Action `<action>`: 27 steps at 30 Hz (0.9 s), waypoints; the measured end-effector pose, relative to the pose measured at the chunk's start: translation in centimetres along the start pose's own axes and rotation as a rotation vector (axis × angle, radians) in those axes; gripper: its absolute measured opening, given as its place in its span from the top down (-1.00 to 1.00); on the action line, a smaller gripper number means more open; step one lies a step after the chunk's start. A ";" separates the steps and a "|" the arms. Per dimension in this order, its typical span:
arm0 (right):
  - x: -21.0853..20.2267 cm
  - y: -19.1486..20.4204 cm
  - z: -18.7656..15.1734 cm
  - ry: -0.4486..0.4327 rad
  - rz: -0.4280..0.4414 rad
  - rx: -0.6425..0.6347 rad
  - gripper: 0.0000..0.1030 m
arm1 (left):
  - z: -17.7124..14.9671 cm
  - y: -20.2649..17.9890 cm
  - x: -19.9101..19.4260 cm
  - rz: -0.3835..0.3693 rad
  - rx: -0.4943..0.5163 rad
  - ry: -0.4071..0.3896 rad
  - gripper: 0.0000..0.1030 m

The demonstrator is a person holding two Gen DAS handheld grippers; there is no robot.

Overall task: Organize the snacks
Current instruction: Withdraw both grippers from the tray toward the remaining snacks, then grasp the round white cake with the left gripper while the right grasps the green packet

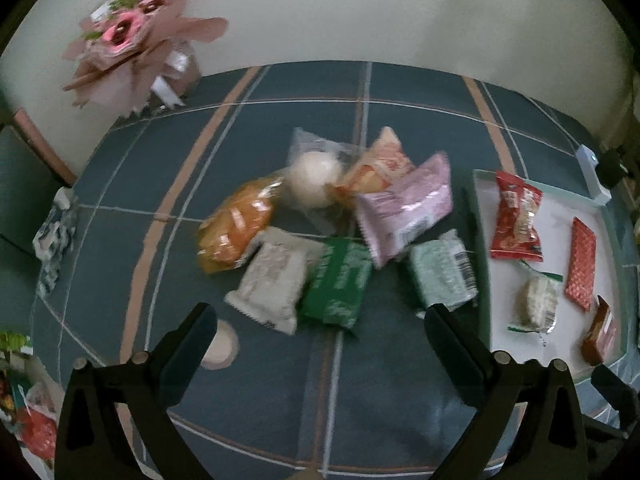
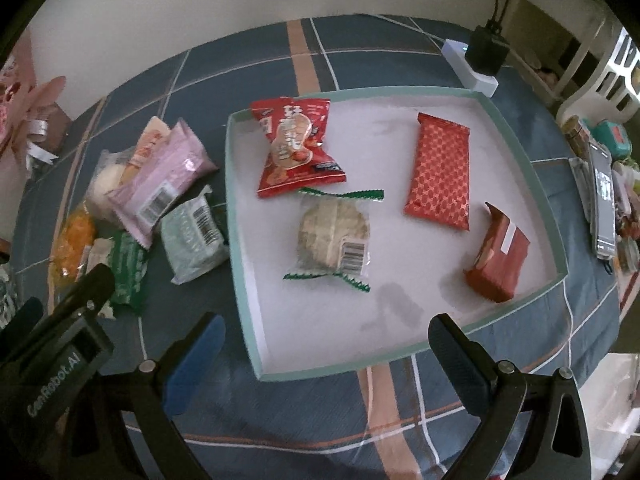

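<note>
We assess this as a domestic room, most likely a living or dining area. A table is covered with a blue plaid tablecloth (image 1: 280, 380) and stands against a plain pale wall (image 1: 360, 12). At one corner we note a flower bouquet (image 1: 132, 40) wrapped in pink paper with a white ribbon. A white power strip (image 2: 472, 68) lies at the far edge with a black charger (image 2: 486, 50) plugged in and a cable running up. We observe a white chair (image 2: 600, 76) beside the table and household clutter along its right edge. Packaged snacks (image 1: 332, 220) lie loose on the cloth.
</note>
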State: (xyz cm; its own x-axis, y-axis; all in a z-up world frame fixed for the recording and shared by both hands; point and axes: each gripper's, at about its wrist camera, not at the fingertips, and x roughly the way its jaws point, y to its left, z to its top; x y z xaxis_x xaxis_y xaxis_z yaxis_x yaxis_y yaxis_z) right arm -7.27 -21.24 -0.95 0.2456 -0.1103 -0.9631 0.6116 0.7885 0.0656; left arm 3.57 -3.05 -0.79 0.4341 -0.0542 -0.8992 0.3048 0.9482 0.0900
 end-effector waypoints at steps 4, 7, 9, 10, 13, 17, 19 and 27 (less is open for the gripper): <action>-0.5 0.8 -0.1 -0.011 0.019 -0.019 -1.00 | -0.5 2.4 -0.1 0.015 -0.045 -0.009 -1.00; -0.6 1.6 -0.1 -0.008 0.026 -0.041 -1.00 | -0.8 4.2 0.2 0.023 -0.083 -0.005 -1.00; -0.5 2.3 -0.1 -0.004 0.029 -0.055 -1.00 | -0.9 5.4 0.5 0.018 -0.117 0.004 -1.00; -0.4 2.7 -0.1 -0.002 0.032 -0.063 -1.00 | -0.9 6.1 0.7 0.018 -0.138 0.010 -1.00; 0.2 4.0 -0.3 0.021 0.058 -0.090 -1.00 | -1.1 8.1 1.9 0.030 -0.202 0.039 -1.00; 1.8 5.7 -0.8 0.092 0.091 -0.119 -1.00 | -1.7 10.4 3.7 0.023 -0.291 0.100 -1.00; 2.1 6.6 -0.9 0.101 0.087 -0.142 -1.00 | -2.0 11.4 4.6 0.016 -0.326 0.135 -1.00; 3.2 8.5 -0.8 0.123 0.171 -0.127 -1.00 | -2.5 12.1 6.9 -0.025 -0.372 0.209 -1.00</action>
State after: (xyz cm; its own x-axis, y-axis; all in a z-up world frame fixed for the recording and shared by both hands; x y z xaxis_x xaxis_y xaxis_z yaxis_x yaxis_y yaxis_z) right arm -1.93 -14.42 -3.72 0.2398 0.0997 -0.9657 0.4670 0.8602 0.2048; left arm 8.14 8.79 -6.97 0.2376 -0.0505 -0.9700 -0.0303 0.9978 -0.0594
